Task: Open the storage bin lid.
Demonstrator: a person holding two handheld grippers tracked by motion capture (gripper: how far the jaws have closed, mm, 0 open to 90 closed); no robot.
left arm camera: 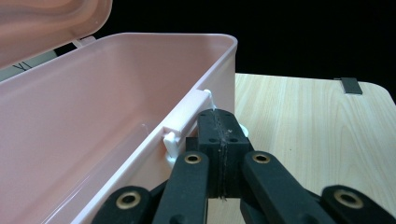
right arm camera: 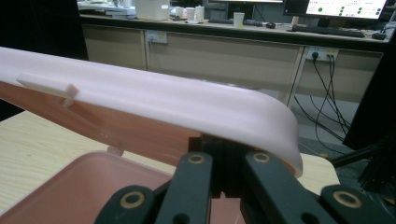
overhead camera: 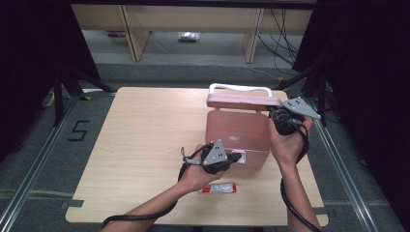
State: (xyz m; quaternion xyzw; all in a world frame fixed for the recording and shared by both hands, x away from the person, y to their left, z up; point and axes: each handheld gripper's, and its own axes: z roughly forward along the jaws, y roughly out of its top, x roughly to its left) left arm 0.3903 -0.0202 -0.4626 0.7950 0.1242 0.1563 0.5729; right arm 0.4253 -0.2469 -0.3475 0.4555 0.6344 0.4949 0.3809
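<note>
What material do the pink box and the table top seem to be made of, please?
The pink box looks like moulded plastic with a smooth, slightly glossy finish: thin walls, rounded corners, a soft sheen, and a lid that lets some light through. Its white latch seems plastic too. The table top looks like light wood or a wood-pattern laminate, matt, with straight grain lines; which of the two cannot be told.

hidden: right gripper [right arm camera: 223,154] tips under lid [right arm camera: 163,100] | small packet [overhead camera: 219,188] label unreadable

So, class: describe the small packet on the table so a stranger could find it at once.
Start at the wooden table and find the open pink box. Near the table's front edge, beside the person's left hand, lies the small packet: flat, red and silvery, the table's one loose item.
</note>
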